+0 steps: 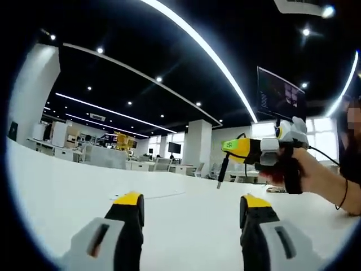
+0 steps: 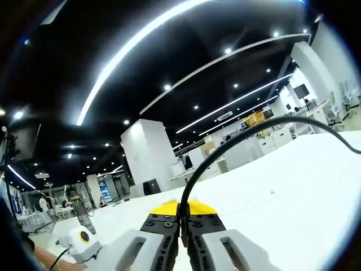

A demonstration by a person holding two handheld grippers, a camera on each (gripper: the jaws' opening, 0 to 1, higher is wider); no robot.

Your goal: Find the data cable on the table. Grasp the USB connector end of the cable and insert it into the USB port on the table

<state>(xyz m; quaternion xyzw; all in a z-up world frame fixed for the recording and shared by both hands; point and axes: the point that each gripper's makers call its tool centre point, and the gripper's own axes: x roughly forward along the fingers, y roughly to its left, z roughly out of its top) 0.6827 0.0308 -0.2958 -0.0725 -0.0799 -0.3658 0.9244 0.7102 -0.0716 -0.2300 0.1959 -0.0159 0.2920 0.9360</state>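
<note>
Black data cable (image 2: 254, 127) is clamped in your right gripper (image 2: 183, 213), jaws closed on it, its dark connector end (image 1: 222, 169) dangling above the white table (image 1: 56, 192), while your left gripper (image 1: 192, 200) stands wide apart holding nothing, so next find the USB port and align the plug.

The black data cable (image 2: 293, 118) arcs out of the closed jaws (its connector (image 1: 221, 169), seemingly USB, dangles downward).
</note>
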